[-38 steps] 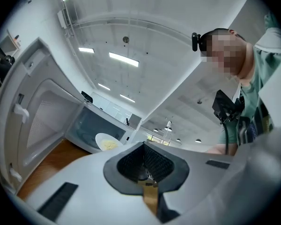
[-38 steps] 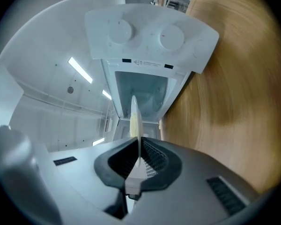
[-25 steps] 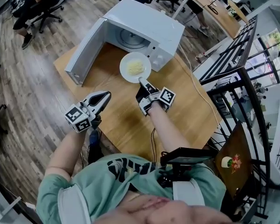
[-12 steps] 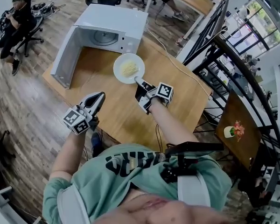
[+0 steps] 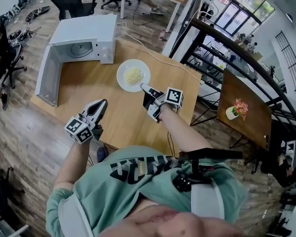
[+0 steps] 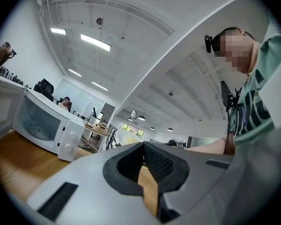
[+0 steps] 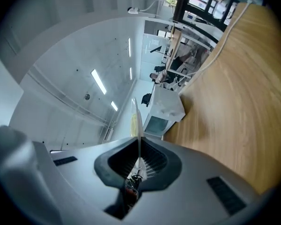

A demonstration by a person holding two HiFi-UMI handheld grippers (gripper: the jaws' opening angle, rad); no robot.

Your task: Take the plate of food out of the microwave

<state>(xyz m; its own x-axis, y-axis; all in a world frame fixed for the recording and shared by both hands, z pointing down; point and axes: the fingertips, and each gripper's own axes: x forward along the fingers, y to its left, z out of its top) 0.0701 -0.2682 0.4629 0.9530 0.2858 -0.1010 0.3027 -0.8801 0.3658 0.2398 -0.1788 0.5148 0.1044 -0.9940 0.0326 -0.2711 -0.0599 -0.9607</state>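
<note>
- The wooden counter (image 5: 113,120) is carrying the white microwave (image 5: 81,33) at its far left, with the door (image 5: 43,80) hanging wide open.
- The plate (image 5: 122,79) of yellow food (image 5: 133,75) is showing outside the microwave, over mid-counter, to its near right.
- The right gripper (image 5: 144,89) is pinching the plate's near rim in its jaws.
- The left gripper (image 5: 101,104) is hovering at the near left, jaws together and holding nothing.

Held the left forearm (image 5: 75,154) and the right forearm (image 5: 176,131) out ahead of the torso. Clamped the jaws of the right gripper (image 5: 143,88) on the rim of the plate (image 5: 133,75). Held the left gripper (image 5: 103,103) nearer the body, jaws together, empty.
</note>
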